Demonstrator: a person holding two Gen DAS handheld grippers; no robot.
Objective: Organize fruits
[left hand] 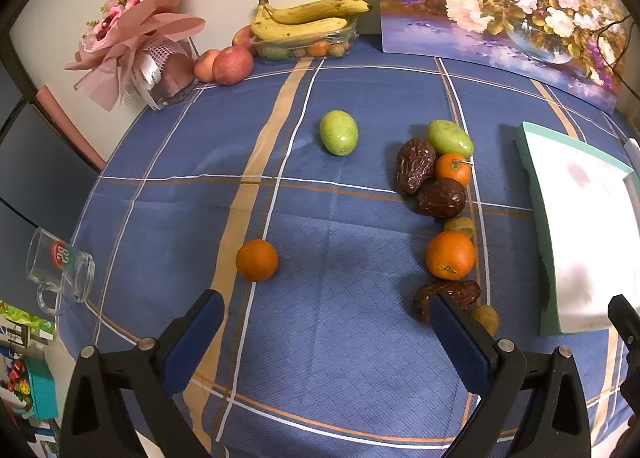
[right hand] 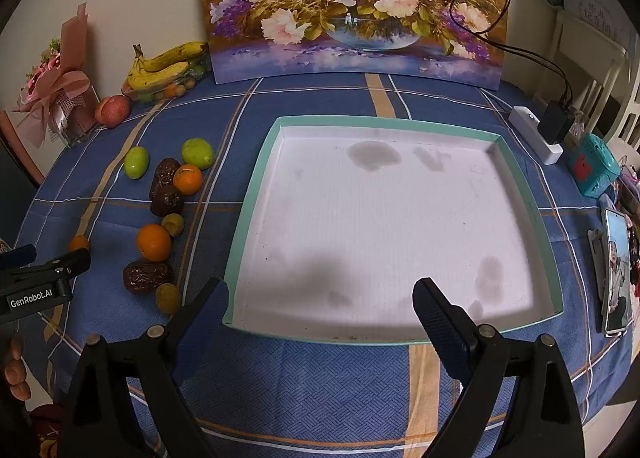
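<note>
Left wrist view: left gripper (left hand: 326, 316) hovers wide open, holding nothing. Left of its fingers a lone orange (left hand: 257, 260); ahead, a green fruit (left hand: 339, 132), long axis pointing away from the gripper, tilted slightly left. Off its right finger, the fruit cluster (left hand: 444, 193); the nearest date (left hand: 448, 294) lies crosswise by that fingertip. Right gripper (right hand: 320, 302) is also wide and empty, over the near edge of the white tray (right hand: 520, 173). Tray holds no fruit, so I'd judge sorting not started; everything's left.

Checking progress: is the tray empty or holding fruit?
Empty: the tray shows only its stained white floor; the fruit lies on the cloth beside it.
</note>
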